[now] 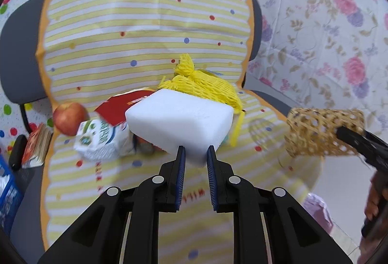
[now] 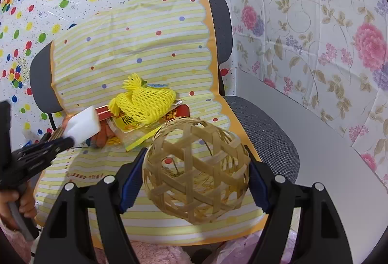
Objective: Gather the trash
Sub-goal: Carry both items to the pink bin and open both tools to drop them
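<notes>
Left gripper (image 1: 196,151) pinched on white foam block (image 1: 179,118), lifted clear above chair-seat litter. Right gripper (image 2: 194,164) clamped around woven basket (image 2: 196,167), held beside it. Advisable: keep pinch firm, carry block level over basket mouth before release.

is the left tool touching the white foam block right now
Touching. The left wrist view shows the left tool with both blue pads pressed into the white foam block, pinching its near edge.

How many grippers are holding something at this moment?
2. The left gripper pinches a white foam block above the chair; the right gripper clasps a woven bamboo basket over the seat's front.
</notes>
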A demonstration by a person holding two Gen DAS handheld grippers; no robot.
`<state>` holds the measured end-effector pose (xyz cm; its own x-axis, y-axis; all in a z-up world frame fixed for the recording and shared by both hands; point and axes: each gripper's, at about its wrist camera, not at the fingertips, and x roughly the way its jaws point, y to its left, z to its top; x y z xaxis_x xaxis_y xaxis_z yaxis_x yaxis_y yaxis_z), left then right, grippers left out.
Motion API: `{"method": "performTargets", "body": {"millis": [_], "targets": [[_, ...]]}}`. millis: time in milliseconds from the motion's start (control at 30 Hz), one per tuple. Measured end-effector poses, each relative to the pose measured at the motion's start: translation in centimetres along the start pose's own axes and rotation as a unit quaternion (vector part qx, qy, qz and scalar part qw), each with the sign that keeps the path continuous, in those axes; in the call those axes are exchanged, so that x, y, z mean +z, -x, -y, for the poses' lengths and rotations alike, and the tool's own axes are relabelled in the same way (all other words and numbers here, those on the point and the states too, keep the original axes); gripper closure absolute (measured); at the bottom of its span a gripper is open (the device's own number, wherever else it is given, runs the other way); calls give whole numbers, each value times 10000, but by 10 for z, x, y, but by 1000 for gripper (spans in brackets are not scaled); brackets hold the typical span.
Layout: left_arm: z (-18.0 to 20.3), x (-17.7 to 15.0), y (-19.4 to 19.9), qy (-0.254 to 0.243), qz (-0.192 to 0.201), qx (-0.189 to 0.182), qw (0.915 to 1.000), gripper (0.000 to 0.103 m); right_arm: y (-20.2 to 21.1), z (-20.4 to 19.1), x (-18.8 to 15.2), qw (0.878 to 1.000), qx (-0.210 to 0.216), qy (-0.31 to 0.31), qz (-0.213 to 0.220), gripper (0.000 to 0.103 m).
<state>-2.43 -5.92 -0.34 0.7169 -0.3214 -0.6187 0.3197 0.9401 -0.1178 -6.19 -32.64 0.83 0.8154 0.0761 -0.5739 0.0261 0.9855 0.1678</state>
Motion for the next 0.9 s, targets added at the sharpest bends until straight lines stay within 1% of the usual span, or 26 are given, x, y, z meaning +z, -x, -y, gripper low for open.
{"method": "performTargets", "body": {"millis": [67, 167, 300, 367, 467, 500, 567, 667, 700, 900], "targets": [[4, -8, 17, -84, 109, -20, 9999, 84, 7, -3, -1, 10000, 15, -15, 28, 30], [16, -15, 31, -223, 231, -78, 9995, 84, 24, -8, -6, 9999, -84, 51, 119, 30], [42, -23, 39, -458, 348, -406, 9975, 84, 47, -8, -16, 9994, -300, 79, 167, 30], [57, -27, 37, -604, 364, -580, 9958, 84, 61, -5, -22, 9986, -474, 86, 200, 30], [86, -35, 30, -830, 322, -959, 9914, 84, 83, 4, -34, 9965, -803, 60, 237, 30], [96, -39, 26, -910, 290, -1104, 9893, 84, 92, 9, -39, 9951, -960, 32, 241, 30], [112, -44, 22, -1003, 238, -1333, 9857, 84, 102, 16, -46, 9932, -1140, -10, 225, 30], [139, -54, 20, -1188, 167, -1684, 9784, 84, 120, 28, -61, 9889, -1473, -101, 191, 30], [151, -59, 19, -1284, 116, -1825, 9747, 84, 126, 34, -66, 9869, -1595, -141, 180, 30], [199, -81, 11, -1713, -147, -2293, 9580, 84, 154, 63, -101, 9762, -2120, -448, 4, 29]]}}
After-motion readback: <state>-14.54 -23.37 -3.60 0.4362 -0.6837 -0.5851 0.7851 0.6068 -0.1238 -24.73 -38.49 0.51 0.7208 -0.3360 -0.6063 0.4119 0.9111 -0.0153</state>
